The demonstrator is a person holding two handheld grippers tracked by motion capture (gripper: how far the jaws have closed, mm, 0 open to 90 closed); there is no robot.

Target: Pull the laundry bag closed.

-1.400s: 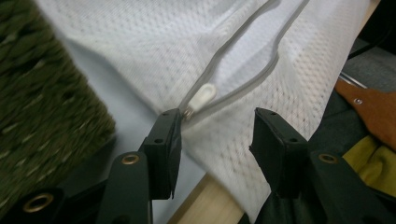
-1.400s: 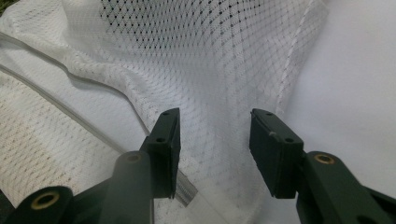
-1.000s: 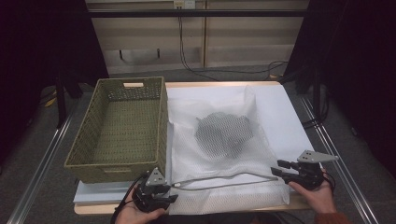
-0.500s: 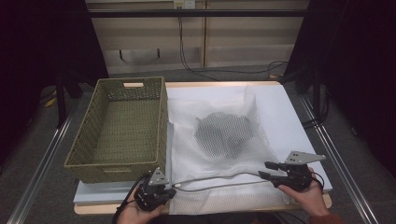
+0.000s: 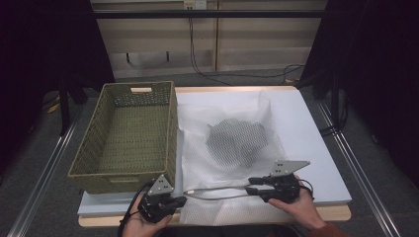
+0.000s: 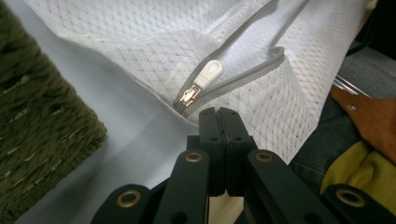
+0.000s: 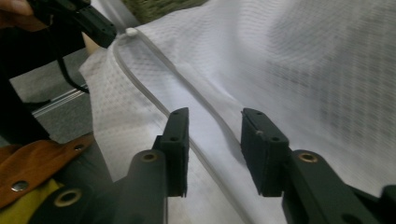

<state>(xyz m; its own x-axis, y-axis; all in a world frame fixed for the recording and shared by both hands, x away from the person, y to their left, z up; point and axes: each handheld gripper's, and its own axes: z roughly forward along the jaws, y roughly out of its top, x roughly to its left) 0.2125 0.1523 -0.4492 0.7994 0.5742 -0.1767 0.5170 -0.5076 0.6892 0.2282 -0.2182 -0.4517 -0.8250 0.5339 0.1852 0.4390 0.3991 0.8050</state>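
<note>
Left tongs (image 6: 218,114) pressed together beside the zipper pull (image 6: 208,74); right tongs (image 7: 215,122) spread over the mesh bag (image 7: 289,60).

A white mesh bag (image 5: 232,148) lies spread on the table (image 5: 316,143), right of a green woven basket (image 5: 128,136). The left gripper (image 5: 178,201) and right gripper (image 5: 253,185) sit at the bag's near edge.

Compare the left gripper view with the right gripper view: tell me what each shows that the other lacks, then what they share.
Left gripper view alone: the cream plastic zipper pull just ahead of the left gripper, whose jaws are pressed together.

Right gripper view alone: the right gripper, jaws apart, straddling the open grey zipper track.

Both: the white mesh laundry bag and the green woven basket.
</note>
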